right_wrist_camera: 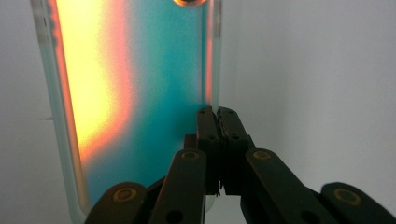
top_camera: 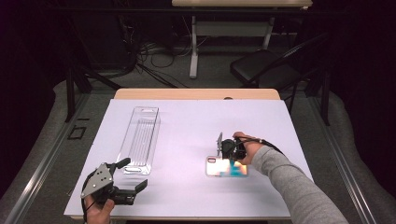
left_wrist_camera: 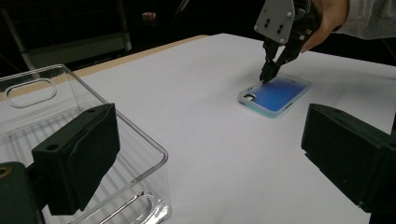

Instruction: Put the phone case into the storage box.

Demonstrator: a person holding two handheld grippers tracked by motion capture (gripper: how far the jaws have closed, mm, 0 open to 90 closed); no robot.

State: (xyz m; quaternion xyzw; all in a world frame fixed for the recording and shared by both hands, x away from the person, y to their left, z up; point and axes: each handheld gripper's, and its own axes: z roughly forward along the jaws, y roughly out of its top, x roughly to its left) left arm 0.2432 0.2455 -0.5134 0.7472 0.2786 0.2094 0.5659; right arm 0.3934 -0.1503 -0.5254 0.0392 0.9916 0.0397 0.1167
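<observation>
The phone case (top_camera: 226,166) lies flat on the white table sheet (top_camera: 187,135), right of centre and toward the near edge; its long axis runs left to right across the table, camera cut-out at the left end. The right gripper (top_camera: 224,154) stands over the far long rim of the case, pointing down; in the right gripper view its jaws are pressed together, tips (right_wrist_camera: 217,114) meeting at the clear rim of the case (right_wrist_camera: 140,93); whether the rim is pinched between them or merely touched cannot be determined. The left gripper (top_camera: 133,175) rests at the near left corner, jaws spread wide with nothing between them; the clear plastic bin (top_camera: 140,140) sits just beyond it, long axis running near to far. The case lies well apart to the right of the bin; the right hand is the nearer one, so any transfer would likely proceed leftward along the case's own long axis.
</observation>
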